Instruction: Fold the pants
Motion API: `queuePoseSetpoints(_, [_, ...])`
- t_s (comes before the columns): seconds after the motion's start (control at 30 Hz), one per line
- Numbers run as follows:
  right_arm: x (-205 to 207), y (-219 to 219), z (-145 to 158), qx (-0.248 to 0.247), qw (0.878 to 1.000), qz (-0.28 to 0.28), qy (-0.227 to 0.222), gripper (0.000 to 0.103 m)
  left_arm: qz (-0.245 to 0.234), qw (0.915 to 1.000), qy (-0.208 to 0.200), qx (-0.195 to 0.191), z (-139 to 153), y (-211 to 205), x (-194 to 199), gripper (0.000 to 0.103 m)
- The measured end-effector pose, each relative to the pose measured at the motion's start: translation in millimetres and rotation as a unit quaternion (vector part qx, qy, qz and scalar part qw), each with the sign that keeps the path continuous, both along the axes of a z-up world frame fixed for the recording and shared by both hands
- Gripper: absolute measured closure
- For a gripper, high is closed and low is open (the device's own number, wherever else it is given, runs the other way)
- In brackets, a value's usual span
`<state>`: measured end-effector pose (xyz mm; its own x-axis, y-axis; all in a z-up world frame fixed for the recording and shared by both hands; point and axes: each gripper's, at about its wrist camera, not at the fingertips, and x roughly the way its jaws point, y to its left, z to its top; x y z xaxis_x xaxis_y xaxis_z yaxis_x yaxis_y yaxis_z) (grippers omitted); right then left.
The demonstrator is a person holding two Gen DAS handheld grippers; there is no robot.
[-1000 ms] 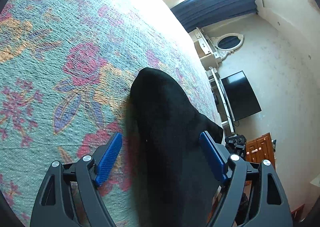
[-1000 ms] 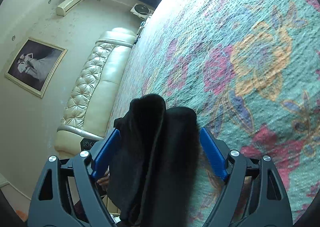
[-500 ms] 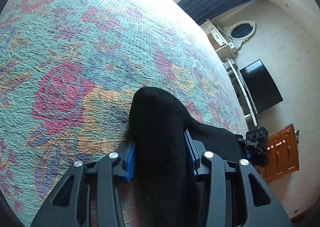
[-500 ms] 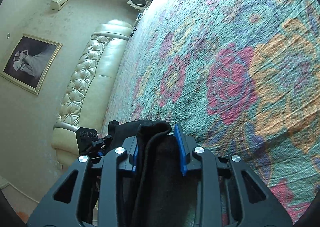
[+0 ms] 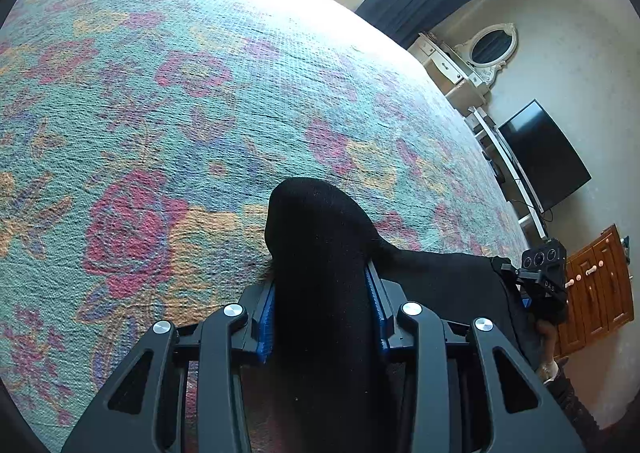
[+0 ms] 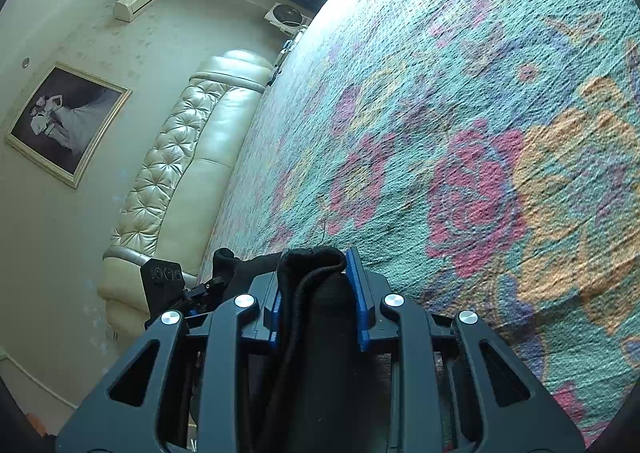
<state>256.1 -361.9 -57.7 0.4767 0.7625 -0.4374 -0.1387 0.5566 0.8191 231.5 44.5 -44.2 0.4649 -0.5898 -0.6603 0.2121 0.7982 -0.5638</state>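
Gripping black pants [image 5: 320,277] at two spots along one edge, both tools low over a floral bedspread [image 5: 168,101]. Left gripper [image 5: 323,309]: jaws closing narrow, blue pads [image 5: 266,317] pressed on a thick bunch of fabric that bulges out ahead of the tips. Right gripper [image 6: 318,293]: jaws closing narrow too, pinched on a stacked hem or waistband with several layers and a seam visible between the pads (exact part of the garment hard to tell). Cloth running sideways from the left tool toward the right one, whose camera housing shows off to its right; likely held this way so the edge stays stretched between the two grips and can be carried as one line. Rest of the garment trailing back under and behind both tools, out of sight. Open bedspread straight ahead of both, probably the landing zone for the fold. Judged as an early step: edge secured, fold not yet laid. Risk worth noting: thick bunches may slip or let inner layers drop unevenly once lifted.
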Motion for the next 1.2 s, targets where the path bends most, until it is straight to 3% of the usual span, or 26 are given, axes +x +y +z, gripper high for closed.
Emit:
queuePoseSetpoints(0.47, [18, 6, 4, 0.000, 1.000, -0.010, -0.005, 0.077, 0.007, 1.0000, -0.003, 0.004, -3, -1, 17, 0.066])
queuePoseSetpoints(0.67, [24, 9, 0, -0.004, 1.000, -0.018, 0.008, 0.076, 0.010, 0.9997, 0.012, -0.018, -15, 6, 14, 0.063])
queuePoseSetpoints(0.73, [22, 8, 1, -0.001, 1.000, -0.014, 0.015, 0.068, 0.007, 0.9985, 0.025, -0.048, -18, 13, 11, 0.056])
queuePoseSetpoints(0.8, [15, 1, 3, 0.010, 1.000, -0.017, 0.025, 0.056, 0.011, 0.9954, 0.038, -0.087, -21, 23, 2, 0.040])
queuePoseSetpoints(0.87, [2, -7, 5, 0.021, 0.999, -0.025, 0.031, 0.046, 0.015, 0.9928, 0.040, -0.112, -20, 32, -15, 0.032])
queuePoseSetpoints(0.93, [-14, -15, 6, 0.030, 0.998, -0.025, 0.042, 0.040, 0.015, 0.9914, 0.045, -0.121, -21, 38, -35, 0.031])
queuePoseSetpoints(1.13, [-71, -24, 8, 0.002, 0.998, 0.001, 0.070, 0.036, -0.003, 0.9913, 0.062, -0.116, -21, 41, -96, 0.029])
queuePoseSetpoints(1.2, [-90, -24, 4, 0.019, 0.996, 0.008, 0.083, 0.033, -0.005, 0.9900, 0.069, -0.123, -22, 43, -111, 0.028])
